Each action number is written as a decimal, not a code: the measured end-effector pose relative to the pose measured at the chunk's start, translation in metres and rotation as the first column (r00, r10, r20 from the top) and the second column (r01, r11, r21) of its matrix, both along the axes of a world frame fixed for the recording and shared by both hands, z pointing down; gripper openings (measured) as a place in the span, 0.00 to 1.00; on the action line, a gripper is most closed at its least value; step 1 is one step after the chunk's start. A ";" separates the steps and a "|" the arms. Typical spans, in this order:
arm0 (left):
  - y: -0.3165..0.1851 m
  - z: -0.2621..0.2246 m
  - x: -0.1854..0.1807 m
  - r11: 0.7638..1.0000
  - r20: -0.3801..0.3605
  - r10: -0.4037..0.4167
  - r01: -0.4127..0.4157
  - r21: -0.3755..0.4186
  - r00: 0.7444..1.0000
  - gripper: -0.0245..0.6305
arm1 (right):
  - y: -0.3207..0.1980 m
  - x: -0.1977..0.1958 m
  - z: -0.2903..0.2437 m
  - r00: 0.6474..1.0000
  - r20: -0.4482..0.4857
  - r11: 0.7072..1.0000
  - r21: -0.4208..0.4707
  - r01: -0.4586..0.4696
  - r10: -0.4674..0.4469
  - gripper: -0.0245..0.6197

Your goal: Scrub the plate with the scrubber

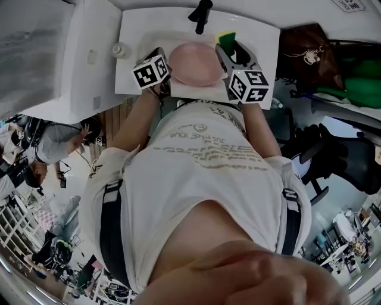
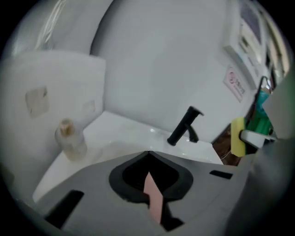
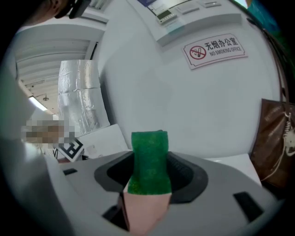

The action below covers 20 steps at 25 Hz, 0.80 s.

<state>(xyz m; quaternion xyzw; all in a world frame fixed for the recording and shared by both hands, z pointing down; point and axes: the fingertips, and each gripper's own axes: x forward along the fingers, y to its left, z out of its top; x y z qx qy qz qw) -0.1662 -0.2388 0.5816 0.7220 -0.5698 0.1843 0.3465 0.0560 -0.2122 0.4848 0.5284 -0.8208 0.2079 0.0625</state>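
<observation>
The left gripper (image 2: 148, 156) is clamped shut on the rim of the pink plate (image 1: 195, 64), holding it over the white sink (image 1: 262, 41), near the black faucet (image 1: 200, 14). The right gripper (image 3: 148, 143) is closed on the green scrubber (image 3: 148, 161), positioned at the plate's right rim.

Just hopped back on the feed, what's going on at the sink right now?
A person stands at the white sink with a gripper in each hand. The left gripper is clamped on the rim of the pink plate, holding it at the basin below the black faucet. The right gripper is shut on the green scrubber, which is at the plate's right edge.
</observation>
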 end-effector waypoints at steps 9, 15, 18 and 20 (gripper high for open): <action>-0.031 -0.150 0.051 0.831 0.150 0.150 -0.207 0.517 0.977 0.07 | -0.020 0.001 -0.078 0.994 -0.025 0.955 0.281 -0.095 0.106 0.38; -0.024 -0.216 0.085 0.707 0.185 0.212 -0.281 0.649 0.960 0.07 | -0.027 0.012 -0.135 0.982 0.024 0.884 0.432 -0.178 0.186 0.38; -0.022 -0.232 0.094 0.687 0.170 0.230 -0.283 0.670 0.958 0.07 | -0.028 0.019 -0.151 0.973 0.054 0.862 0.455 -0.224 0.224 0.37; -0.026 -0.232 0.095 0.693 0.181 0.223 -0.287 0.661 0.958 0.07 | -0.030 0.026 -0.156 0.965 0.059 0.853 0.457 -0.252 0.254 0.37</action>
